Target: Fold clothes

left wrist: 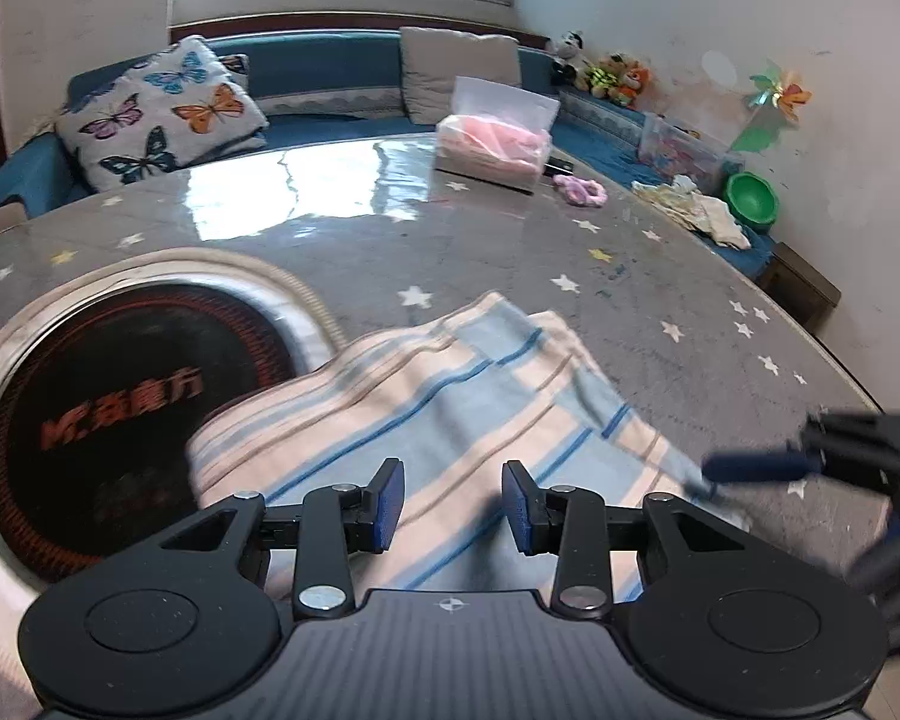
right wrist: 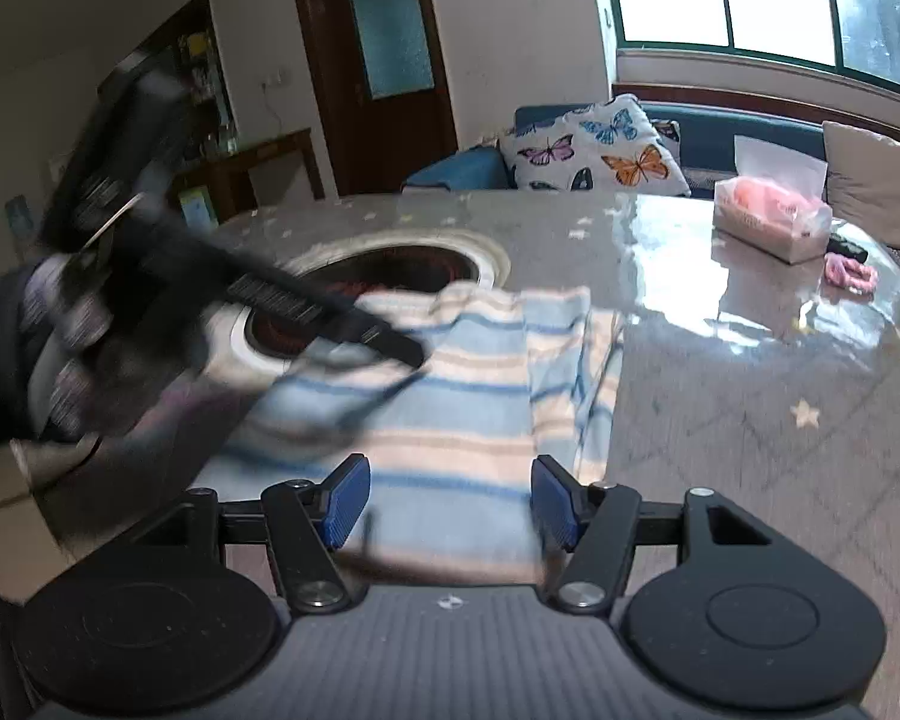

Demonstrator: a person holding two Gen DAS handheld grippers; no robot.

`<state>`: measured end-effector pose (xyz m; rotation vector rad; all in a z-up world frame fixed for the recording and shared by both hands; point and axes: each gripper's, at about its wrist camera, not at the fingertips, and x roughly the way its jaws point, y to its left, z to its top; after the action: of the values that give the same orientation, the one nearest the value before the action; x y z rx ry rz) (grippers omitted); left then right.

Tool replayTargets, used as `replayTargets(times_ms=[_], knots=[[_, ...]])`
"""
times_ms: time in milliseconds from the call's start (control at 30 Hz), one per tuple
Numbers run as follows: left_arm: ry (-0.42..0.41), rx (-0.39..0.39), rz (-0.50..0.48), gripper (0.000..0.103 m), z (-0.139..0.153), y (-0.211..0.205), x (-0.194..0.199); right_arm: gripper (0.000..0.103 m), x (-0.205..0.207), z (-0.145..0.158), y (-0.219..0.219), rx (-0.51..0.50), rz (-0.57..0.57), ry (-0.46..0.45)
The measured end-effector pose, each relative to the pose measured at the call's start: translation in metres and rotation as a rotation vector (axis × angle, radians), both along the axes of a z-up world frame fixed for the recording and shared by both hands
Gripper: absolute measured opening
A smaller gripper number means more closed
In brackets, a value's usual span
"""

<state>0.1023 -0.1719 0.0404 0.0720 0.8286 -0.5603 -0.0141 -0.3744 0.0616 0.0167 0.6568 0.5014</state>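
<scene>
Left gripper (left wrist: 453, 501): jaws parted, nothing between the pads, poised just above the striped cloth (left wrist: 450, 396). Right gripper (right wrist: 450, 501): jaws wider, likewise gripping nothing, over the cloth's near edge. The cloth lies folded on the table (left wrist: 690, 276), one side overlapping the round burner (left wrist: 108, 432). Only the right view shows the door (right wrist: 384, 54) beyond the cloth; only the left view shows the green bowl (left wrist: 750, 198) and soft toys (left wrist: 615, 75). Far of the cloth, bare tabletop runs to the tissue box (left wrist: 495, 150).
</scene>
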Motion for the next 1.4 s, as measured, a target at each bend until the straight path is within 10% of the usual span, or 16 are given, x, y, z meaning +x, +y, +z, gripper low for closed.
replayTargets(times_ms=[700, 1200, 1400], knots=[[0.060, -0.005, 0.198, 0.040, -0.017, 0.056, -0.012, 0.065, 0.086, -0.008, 0.019, 0.008, -0.005, 0.018], [0.098, -0.043, 0.241, 0.040, -0.021, 0.059, -0.001, 0.063, 0.113, -0.028, -0.006, 0.033, -0.215, 0.117], [0.117, -0.060, 0.262, 0.039, -0.024, 0.059, 0.004, 0.037, 0.113, -0.030, -0.005, 0.067, -0.213, 0.138]])
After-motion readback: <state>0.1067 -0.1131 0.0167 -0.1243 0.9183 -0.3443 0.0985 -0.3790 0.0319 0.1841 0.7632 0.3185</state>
